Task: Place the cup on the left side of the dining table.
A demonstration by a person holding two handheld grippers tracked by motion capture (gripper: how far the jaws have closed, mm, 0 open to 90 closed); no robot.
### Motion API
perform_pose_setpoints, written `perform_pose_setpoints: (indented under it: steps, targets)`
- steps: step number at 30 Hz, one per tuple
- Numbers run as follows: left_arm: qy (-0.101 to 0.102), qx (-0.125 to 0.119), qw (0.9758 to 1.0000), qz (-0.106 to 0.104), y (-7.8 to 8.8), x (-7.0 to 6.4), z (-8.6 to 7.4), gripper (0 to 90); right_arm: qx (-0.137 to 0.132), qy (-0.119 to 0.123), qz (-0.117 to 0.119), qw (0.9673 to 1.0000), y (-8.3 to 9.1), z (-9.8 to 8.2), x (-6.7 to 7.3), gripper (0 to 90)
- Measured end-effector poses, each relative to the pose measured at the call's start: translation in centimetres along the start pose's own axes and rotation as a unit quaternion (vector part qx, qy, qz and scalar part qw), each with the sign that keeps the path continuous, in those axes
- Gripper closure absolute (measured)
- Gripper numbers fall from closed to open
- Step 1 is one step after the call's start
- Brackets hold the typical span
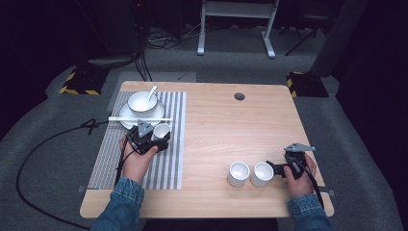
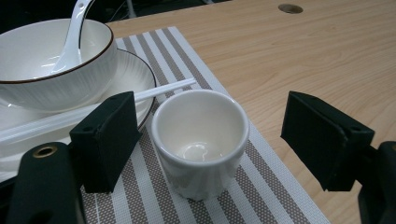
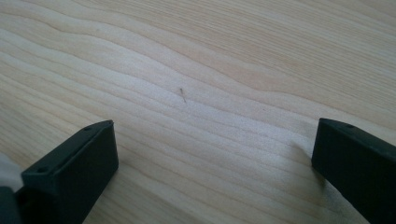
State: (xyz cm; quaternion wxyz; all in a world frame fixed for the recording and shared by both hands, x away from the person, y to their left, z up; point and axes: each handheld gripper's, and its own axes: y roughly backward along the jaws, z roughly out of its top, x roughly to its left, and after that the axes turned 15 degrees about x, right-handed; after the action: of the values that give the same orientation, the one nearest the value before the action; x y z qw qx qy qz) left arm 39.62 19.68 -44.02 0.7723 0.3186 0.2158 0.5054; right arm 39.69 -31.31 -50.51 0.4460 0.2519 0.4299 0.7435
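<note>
— Looking at the left gripper (image 2: 210,140), are its jaws holding that small white cup (image 2: 200,140)?

— No, they are standing wide apart, one on each side of the cup, and neither is touching it. The cup is sitting upright, mouth up, on the striped placemat (image 2: 261,186), just beside the plate (image 2: 135,74).

— And the chopsticks (image 2: 93,109)?

— They are lying flat across the plate's rim nearest the cup, long axis running crosswise in front of the bowl (image 2: 51,60), one end reaching toward the cup. A white spoon (image 2: 70,42) is leaning in the bowl, handle pointing up and away.

— What is the left hand (image 1: 137,161) doing?

— It is reaching forward over the placemat, forearm in a denim sleeve (image 1: 120,202).

— The right gripper (image 3: 210,163)?

— Its jaws are gaping over bare table (image 3: 196,70), gripping nothing. From above it is pointing sideways at the nearer of two white cups (image 1: 262,174), far from the plate. Contact there, I cannot tell.
</note>
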Motion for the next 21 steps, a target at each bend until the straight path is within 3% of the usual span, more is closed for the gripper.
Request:
perform_pose_setpoints:
  steps: [11, 21]
  targets:
    - [-0.024, 0.01, 0.9996, -0.013, 3.0, -0.7, -0.8, 19.0, 0.0, 0.0, 0.0, 1.0, 0.0, 0.0, 0.0, 0.3]
    - [-0.046, 0.02, 0.9985, -0.021, 4.7, -0.4, -1.6, 18.9, 0.0, -0.001, 0.0, 1.0, 0.0, 0.0, 0.0, 0.3]
